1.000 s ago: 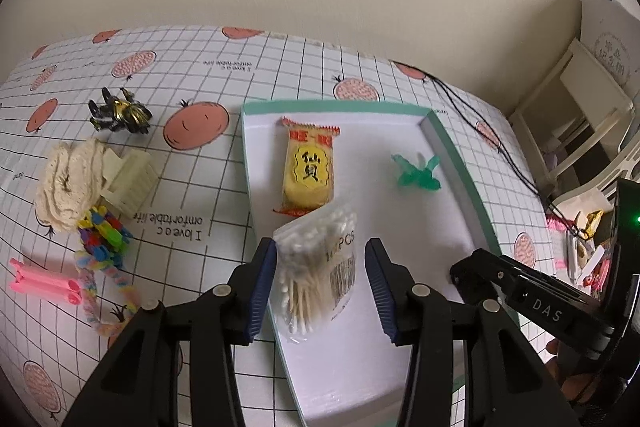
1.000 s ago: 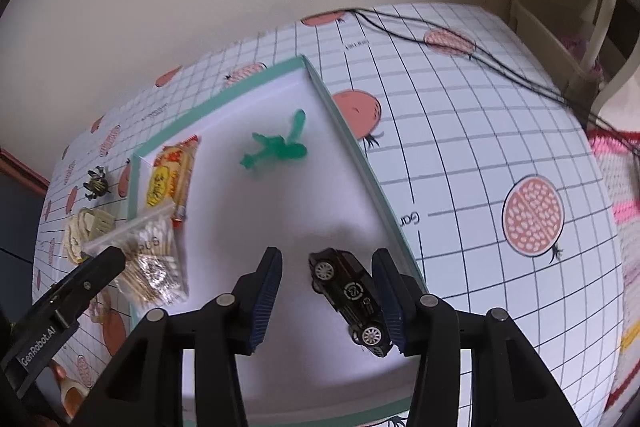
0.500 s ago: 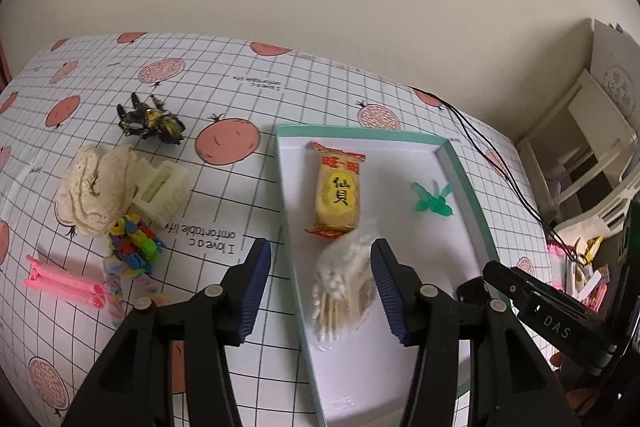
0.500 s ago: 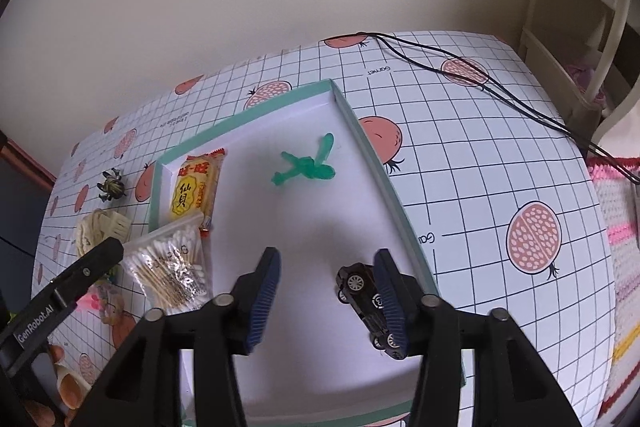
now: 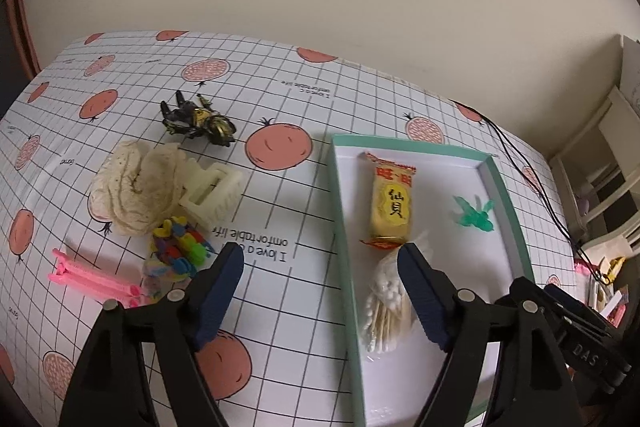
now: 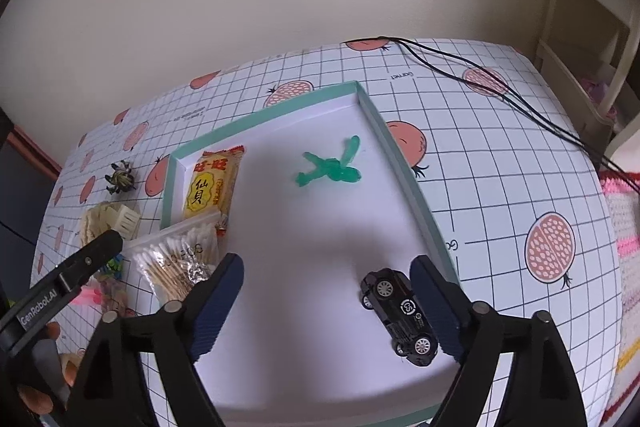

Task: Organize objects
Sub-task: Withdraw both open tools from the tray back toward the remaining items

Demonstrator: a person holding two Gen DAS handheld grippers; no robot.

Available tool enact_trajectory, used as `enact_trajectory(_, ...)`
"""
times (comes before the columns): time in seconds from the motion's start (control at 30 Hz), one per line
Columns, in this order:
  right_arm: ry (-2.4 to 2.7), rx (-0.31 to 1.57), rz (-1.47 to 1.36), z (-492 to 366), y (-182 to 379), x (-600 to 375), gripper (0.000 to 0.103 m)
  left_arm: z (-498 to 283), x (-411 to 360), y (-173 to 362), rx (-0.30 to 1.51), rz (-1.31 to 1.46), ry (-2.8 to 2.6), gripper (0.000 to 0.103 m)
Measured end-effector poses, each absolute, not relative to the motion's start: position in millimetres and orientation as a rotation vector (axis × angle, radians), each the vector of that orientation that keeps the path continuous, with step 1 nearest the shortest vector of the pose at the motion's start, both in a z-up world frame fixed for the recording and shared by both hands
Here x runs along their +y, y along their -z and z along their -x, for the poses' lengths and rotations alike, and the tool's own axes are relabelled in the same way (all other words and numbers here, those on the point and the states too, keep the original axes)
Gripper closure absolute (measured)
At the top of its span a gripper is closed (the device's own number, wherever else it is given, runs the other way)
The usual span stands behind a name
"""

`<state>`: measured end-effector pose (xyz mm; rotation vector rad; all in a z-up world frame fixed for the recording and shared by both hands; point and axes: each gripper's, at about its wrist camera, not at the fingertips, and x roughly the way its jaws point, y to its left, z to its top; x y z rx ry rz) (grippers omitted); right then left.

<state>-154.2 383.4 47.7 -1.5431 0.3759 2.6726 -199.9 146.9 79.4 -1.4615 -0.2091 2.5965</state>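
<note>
A shallow white tray with a teal rim (image 6: 404, 163) fills the middle of the right wrist view and the right half of the left wrist view. Inside it lie a yellow snack packet with red ends (image 6: 211, 187), a clear bag of cotton swabs (image 6: 176, 263) touching the packet's near end, a translucent green plastic figure (image 6: 330, 169) in the upper centre, and a black toy car (image 6: 400, 311) at the lower right, close to the tray's right wall.

The right gripper (image 6: 326, 301) hangs above the tray, its blue-padded fingers spread wide and empty, the car just inside the right finger. The left gripper (image 5: 320, 291) is likewise spread and empty, straddling the tray's left rim.

On the pomegranate-print gridded tablecloth (image 5: 280, 195), at the left of the left wrist view, sit a black-and-gold toy insect (image 5: 198, 119), a cream lace scrunchie (image 5: 136, 193), a cream hair claw (image 5: 212, 193), a heap of small multicoloured clips (image 5: 178, 251) and a pink clip (image 5: 92, 277).
</note>
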Motion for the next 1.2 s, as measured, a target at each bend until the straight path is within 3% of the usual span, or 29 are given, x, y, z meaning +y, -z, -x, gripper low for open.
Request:
enact_trajectory(0.07,-2.681,0.358,1.535,154,-49,381,0.004,201,144,-78,-0.215,1.465,-2.606,0.013)
enact_trajectory(0.17,-2.691,0.352,1.524,155,-50,379,0.000,201,141,-77,-0.225,1.469,-2.612,0.013)
enact_trajectory(0.3,-2.697,0.340,1.517,155,-51,377,0.000,201,137,-77,-0.237,1.460,-2.638,0.000)
enact_trajectory(0.9,-2.704,0.299,1.504,158,-57,365,0.000,203,118,-81,-0.308,1.474,-2.670,0.000)
enact_trajectory(1.2,-2.801,0.236,1.428,165,-87,324,0.000,209,61,-94,-0.384,1.469,-2.754,0.000)
